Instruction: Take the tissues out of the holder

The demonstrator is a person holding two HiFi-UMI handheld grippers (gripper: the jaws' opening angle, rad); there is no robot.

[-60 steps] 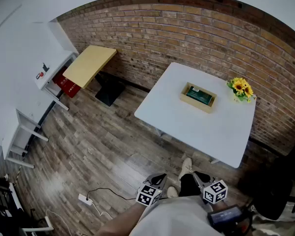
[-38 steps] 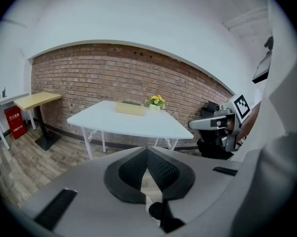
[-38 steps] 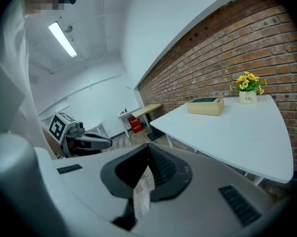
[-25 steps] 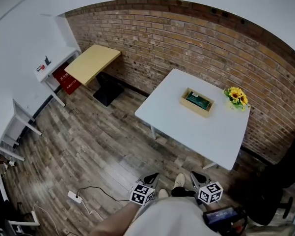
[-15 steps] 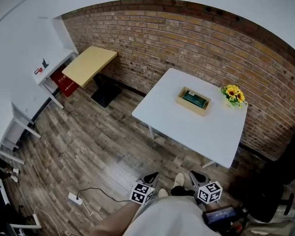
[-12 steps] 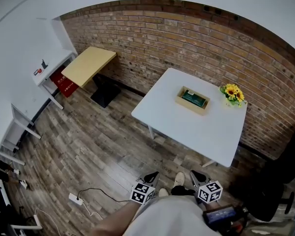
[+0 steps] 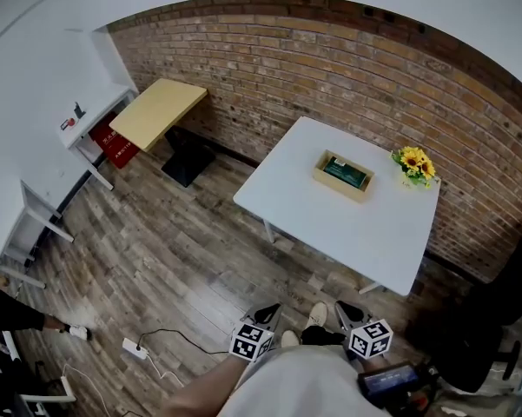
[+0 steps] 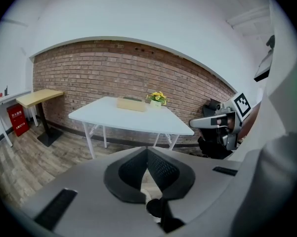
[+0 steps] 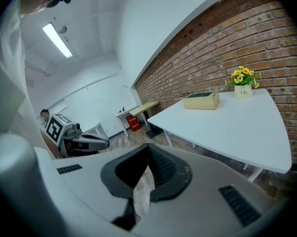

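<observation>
A wooden holder (image 7: 345, 175) with a green tissue pack in it rests on the white table (image 7: 330, 220), well ahead of me. It also shows small in the left gripper view as the holder (image 8: 132, 104) and in the right gripper view as the holder (image 9: 202, 101). Both grippers hang low near my body, far from the table. My left gripper (image 7: 267, 313) is shut with nothing in it, its tips meeting (image 8: 147, 150). My right gripper (image 7: 347, 311) is likewise shut and empty (image 9: 148, 147).
A pot of sunflowers (image 7: 417, 163) stands right of the holder by the brick wall. A yellow desk (image 7: 159, 113) and a red box (image 7: 113, 144) are at the far left. A power strip with cable (image 7: 134, 349) lies on the wooden floor. A black chair (image 7: 495, 337) is at my right.
Both grippers have stayed low and shut. The head view has shifted slightly, and a person's arm has come into sight at the left edge of the floor.
</observation>
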